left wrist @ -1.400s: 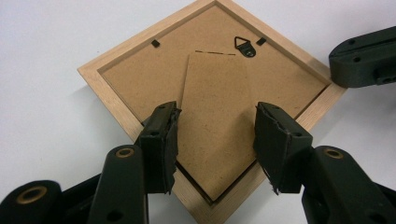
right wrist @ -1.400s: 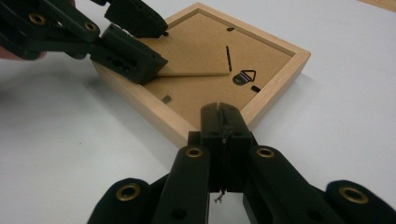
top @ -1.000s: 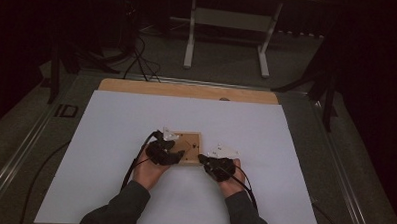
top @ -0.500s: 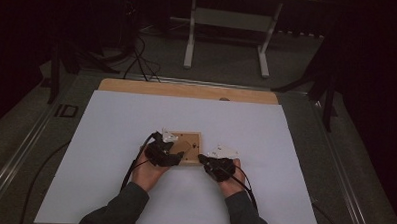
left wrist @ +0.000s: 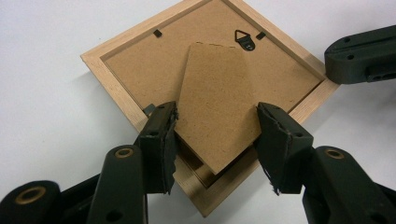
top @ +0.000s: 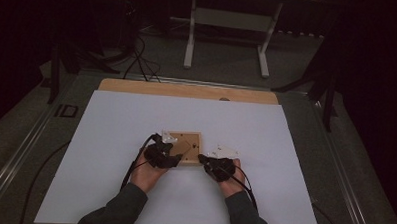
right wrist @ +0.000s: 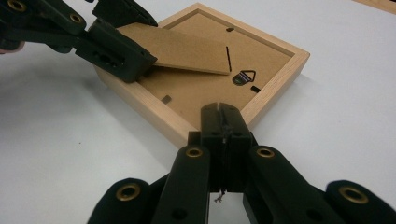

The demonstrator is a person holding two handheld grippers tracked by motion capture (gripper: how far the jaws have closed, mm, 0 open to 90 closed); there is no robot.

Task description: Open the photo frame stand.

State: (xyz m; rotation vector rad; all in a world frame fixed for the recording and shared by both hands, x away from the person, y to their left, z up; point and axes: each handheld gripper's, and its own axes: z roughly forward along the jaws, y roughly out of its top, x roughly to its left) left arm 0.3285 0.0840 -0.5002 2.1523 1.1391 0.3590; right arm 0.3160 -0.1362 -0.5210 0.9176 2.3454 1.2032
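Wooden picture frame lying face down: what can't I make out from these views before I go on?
- Front of the wooden picture frame: it faces the white sheet, hidden in every view.
- Brown fibreboard easel stand: left gripper view, its lower corners sit behind the left gripper pads, so contact is unclear.
- Frame corner at the shut right gripper: right gripper view, the jaws cover it.
- Black retaining clips: too small in the high view.

Pale wooden frame [left wrist: 116,88] with matt brown fibreboard stand [left wrist: 217,107]; white matt table [left wrist: 42,116].
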